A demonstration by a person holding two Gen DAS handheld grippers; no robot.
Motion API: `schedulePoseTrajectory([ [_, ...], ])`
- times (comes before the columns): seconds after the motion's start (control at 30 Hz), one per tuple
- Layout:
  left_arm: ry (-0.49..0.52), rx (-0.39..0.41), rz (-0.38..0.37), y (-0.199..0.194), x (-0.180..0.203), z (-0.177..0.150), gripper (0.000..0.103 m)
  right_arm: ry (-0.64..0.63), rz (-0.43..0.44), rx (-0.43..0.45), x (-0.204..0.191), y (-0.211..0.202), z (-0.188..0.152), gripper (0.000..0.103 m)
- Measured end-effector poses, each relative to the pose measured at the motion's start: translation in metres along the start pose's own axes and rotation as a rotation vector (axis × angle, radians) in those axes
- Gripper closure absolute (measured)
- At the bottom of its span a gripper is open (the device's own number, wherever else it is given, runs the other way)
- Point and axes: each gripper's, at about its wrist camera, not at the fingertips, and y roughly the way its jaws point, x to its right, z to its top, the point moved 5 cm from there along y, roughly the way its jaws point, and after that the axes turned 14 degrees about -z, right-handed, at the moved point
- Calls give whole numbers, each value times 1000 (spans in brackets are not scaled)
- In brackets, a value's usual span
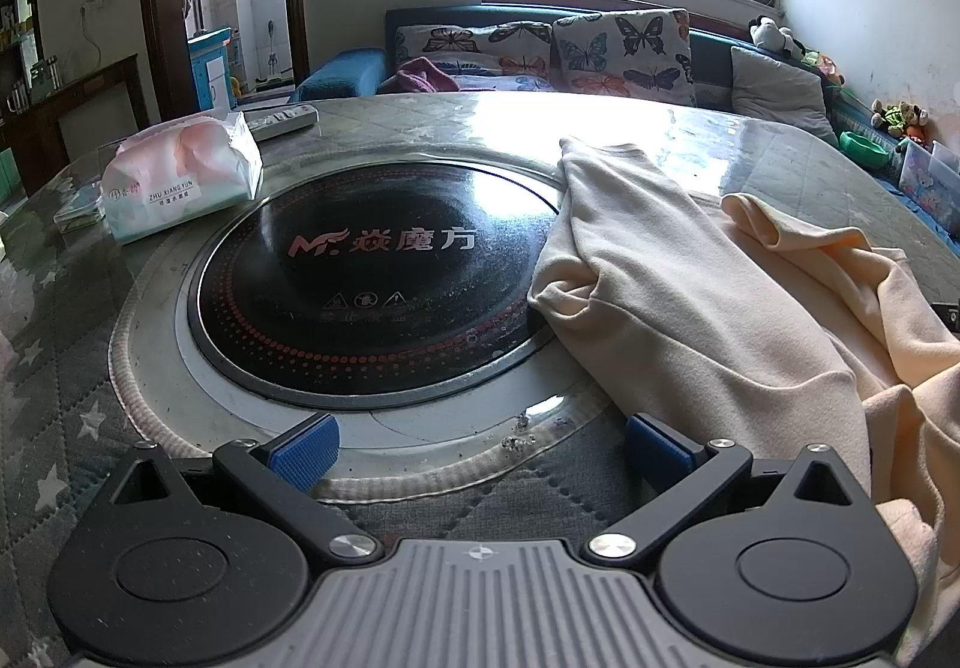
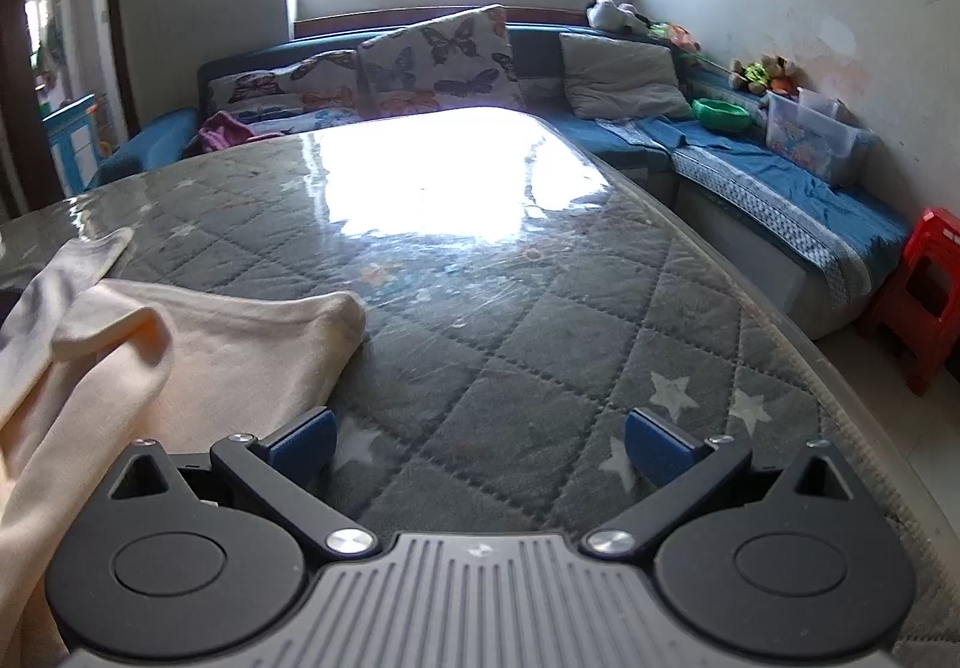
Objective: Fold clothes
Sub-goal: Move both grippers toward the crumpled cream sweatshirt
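A cream-coloured garment [image 1: 708, 308] lies crumpled on the right side of the round table, one sleeve reaching over the edge of the black cooktop [image 1: 372, 284]. My left gripper [image 1: 480, 455] is open and empty, just left of the garment's near edge. In the right wrist view the same garment [image 2: 180, 356] lies at the left. My right gripper [image 2: 480, 443] is open and empty over the quilted table cover [image 2: 540, 338], its left finger [image 2: 306, 443] close to the garment's hem.
A tissue pack [image 1: 180, 176] and a remote control [image 1: 282, 119] lie at the far left of the table. A sofa with butterfly cushions [image 1: 618, 50] runs behind it. A red stool [image 2: 918, 296] stands right of the table edge.
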Motion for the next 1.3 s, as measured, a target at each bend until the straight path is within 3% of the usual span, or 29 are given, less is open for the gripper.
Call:
schedulePoseTrajectory([
  [0.17,4,-1,7,-3,1,0,0,-50,7,88,-10,-10,5,0],
  [0.23,5,-1,10,-4,1,0,0,-76,26,163,-14,-36,1,0],
  [0.3,6,-1,13,-5,1,0,0,-95,47,171,-23,-50,-2,0],
  [0.73,36,55,-7,-31,11,5,0,-190,197,186,-47,-106,-29,0],
  [1.3,68,55,-71,-53,39,-3,0,-216,253,150,-49,-140,-52,0],
])
